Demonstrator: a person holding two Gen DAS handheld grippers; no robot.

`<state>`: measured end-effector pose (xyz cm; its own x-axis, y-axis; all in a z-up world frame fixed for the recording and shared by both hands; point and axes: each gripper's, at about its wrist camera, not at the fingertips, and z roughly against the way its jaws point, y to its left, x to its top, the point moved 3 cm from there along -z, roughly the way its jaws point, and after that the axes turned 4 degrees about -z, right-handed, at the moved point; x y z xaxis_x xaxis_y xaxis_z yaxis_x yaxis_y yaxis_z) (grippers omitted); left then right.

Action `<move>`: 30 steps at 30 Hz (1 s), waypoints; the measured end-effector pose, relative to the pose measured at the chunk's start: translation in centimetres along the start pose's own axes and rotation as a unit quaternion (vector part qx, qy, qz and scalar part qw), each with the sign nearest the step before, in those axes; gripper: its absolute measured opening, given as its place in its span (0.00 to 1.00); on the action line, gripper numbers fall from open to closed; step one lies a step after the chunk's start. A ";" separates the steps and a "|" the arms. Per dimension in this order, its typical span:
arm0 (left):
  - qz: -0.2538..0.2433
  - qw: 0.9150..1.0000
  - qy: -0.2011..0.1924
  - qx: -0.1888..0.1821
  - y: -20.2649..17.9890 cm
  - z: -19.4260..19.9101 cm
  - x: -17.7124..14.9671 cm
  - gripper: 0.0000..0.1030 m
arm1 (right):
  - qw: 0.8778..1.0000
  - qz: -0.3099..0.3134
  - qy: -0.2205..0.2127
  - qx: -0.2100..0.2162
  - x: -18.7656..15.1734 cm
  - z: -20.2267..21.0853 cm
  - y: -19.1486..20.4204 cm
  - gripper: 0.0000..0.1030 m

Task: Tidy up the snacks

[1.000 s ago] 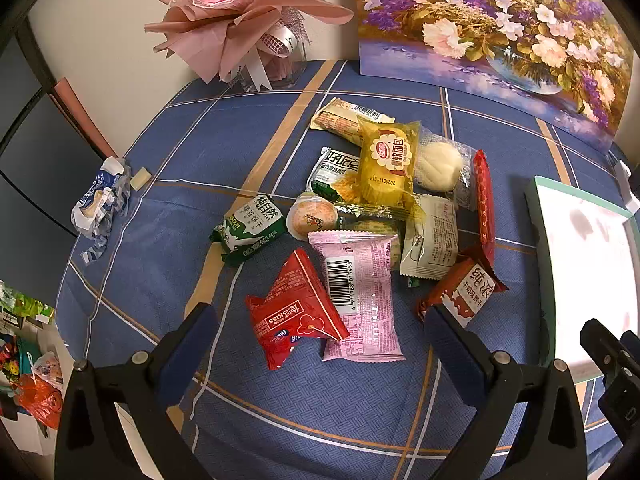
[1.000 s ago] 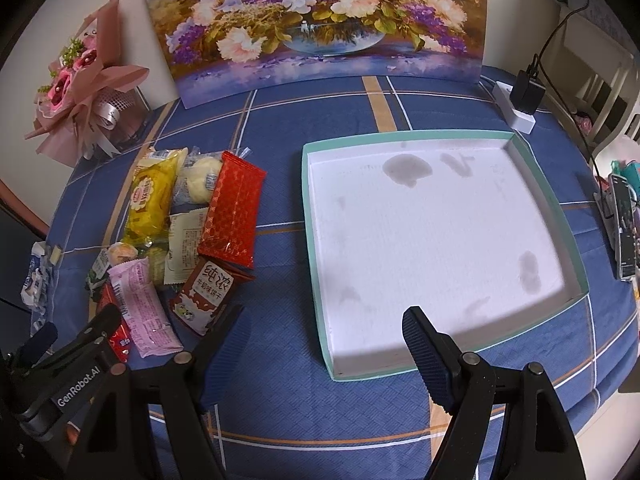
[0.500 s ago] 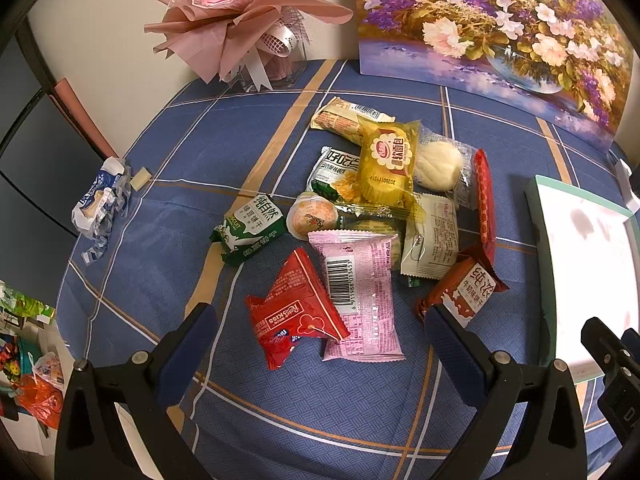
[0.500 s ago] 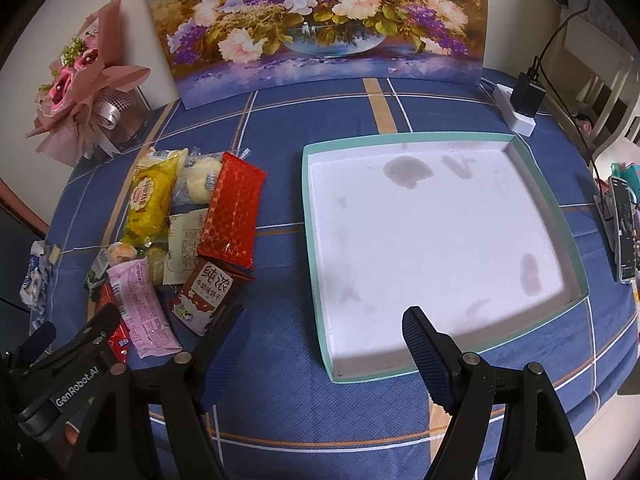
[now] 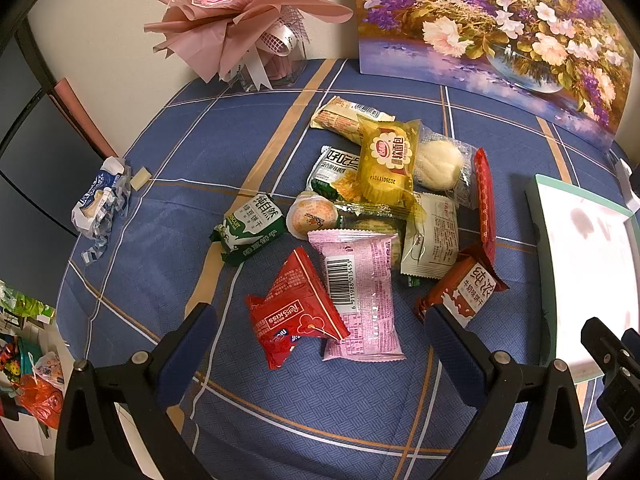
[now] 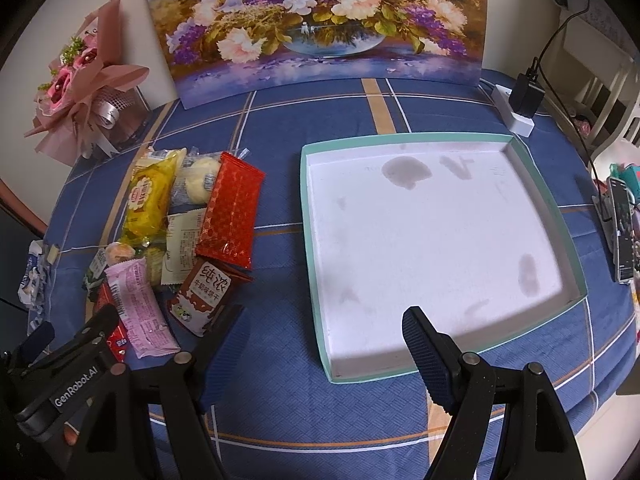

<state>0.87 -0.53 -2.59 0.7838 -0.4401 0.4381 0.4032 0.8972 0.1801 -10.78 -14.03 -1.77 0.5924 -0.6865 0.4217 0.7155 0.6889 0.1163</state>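
A pile of wrapped snacks lies on the blue checked tablecloth: a red Rose Kiss packet (image 5: 294,312), a pink packet (image 5: 358,292), a green biscuit packet (image 5: 252,228), a yellow cake packet (image 5: 388,160), a long red packet (image 6: 232,210) and a brown milk-biscuit packet (image 5: 466,288) (image 6: 204,292). An empty white tray with a teal rim (image 6: 516,336) sits to their right. My left gripper (image 5: 320,340) is open, above the table just short of the red and pink packets. My right gripper (image 6: 324,340) is open and empty over the tray's near left corner.
A pink bouquet (image 5: 240,20) and a flower painting (image 6: 316,20) stand at the back. A crumpled blue-white wrapper (image 5: 100,204) lies at the left edge. A charger on a power strip (image 6: 520,104) and a phone (image 6: 622,232) sit at the right.
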 end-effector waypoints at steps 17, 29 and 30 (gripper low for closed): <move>0.043 0.999 0.007 -0.021 2.1 -0.5 0.3 1.00 | 1.000 0.011 0.009 -0.006 -0.1 -0.6 0.6 0.79; 0.124 0.988 0.048 -0.080 6.5 -4.1 0.4 1.00 | 0.995 0.044 0.056 0.068 -0.6 -3.9 7.0 0.79; 0.125 0.988 0.049 -0.083 6.5 -4.4 0.5 1.00 | 0.995 0.046 0.060 0.069 -0.7 -4.2 7.3 0.79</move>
<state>5.94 4.94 -5.04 0.9073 -0.2147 0.3615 0.2569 0.9637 -0.0726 -4.35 -9.50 -5.01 0.6988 -0.6359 0.3277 0.6033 0.7700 0.2076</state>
